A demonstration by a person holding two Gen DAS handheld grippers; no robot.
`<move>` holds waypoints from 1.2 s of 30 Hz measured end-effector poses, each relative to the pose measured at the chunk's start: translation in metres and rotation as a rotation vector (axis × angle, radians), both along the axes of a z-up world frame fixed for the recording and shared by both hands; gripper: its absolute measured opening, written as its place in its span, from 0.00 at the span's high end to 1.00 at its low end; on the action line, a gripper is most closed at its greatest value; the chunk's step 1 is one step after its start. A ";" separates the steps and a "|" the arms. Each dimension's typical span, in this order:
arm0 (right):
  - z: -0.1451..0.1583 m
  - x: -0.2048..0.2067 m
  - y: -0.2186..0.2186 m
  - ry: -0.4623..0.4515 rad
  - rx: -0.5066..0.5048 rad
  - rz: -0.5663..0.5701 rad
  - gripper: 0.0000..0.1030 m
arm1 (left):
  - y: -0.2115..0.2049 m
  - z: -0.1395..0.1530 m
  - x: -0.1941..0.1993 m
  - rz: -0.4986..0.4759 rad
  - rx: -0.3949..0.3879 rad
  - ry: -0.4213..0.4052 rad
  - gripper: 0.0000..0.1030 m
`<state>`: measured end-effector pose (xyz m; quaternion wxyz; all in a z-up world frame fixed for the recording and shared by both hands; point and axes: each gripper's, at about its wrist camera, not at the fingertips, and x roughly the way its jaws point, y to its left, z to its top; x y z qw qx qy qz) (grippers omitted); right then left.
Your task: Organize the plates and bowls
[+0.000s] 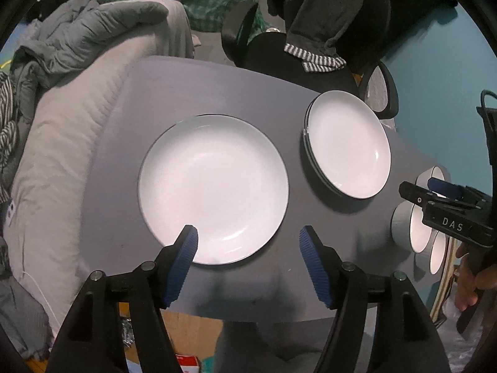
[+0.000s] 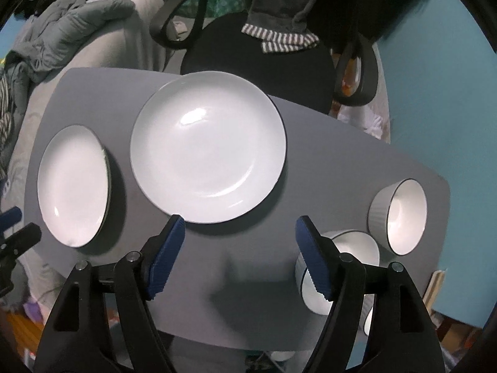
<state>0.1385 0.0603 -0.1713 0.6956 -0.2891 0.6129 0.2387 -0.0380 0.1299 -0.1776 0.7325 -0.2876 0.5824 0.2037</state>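
A single white plate (image 1: 214,186) lies on the grey table (image 1: 155,87), just ahead of my open, empty left gripper (image 1: 248,242). A stack of white plates (image 1: 348,146) sits to its right. Three white ribbed bowls stand at the right edge; one (image 1: 413,227) is partly hidden by my right gripper (image 1: 428,189). In the right wrist view the stack (image 2: 208,146) is ahead of my open, empty right gripper (image 2: 239,227); the single plate (image 2: 74,186) is at left, one bowl (image 2: 400,214) at right, another (image 2: 351,242) behind the right finger. The left gripper's tip (image 2: 15,227) shows at far left.
A black office chair (image 2: 257,59) draped with dark clothes stands behind the table. A bed with grey bedding (image 1: 77,124) runs along the left. A teal wall (image 2: 435,93) is at right. Cardboard and clutter (image 1: 186,326) lie on the floor under the table's near edge.
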 end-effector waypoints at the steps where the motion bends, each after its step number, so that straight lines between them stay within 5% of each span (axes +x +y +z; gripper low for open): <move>1: 0.001 -0.005 0.001 -0.003 0.001 0.005 0.29 | 0.001 0.001 -0.005 0.002 0.004 -0.003 0.33; 20: 0.003 -0.077 0.042 0.077 0.032 0.121 0.29 | 0.023 -0.001 -0.097 0.226 -0.017 -0.008 0.33; 36: -0.023 -0.097 0.067 0.138 0.025 0.201 0.29 | 0.029 -0.016 -0.144 0.363 -0.057 0.010 0.33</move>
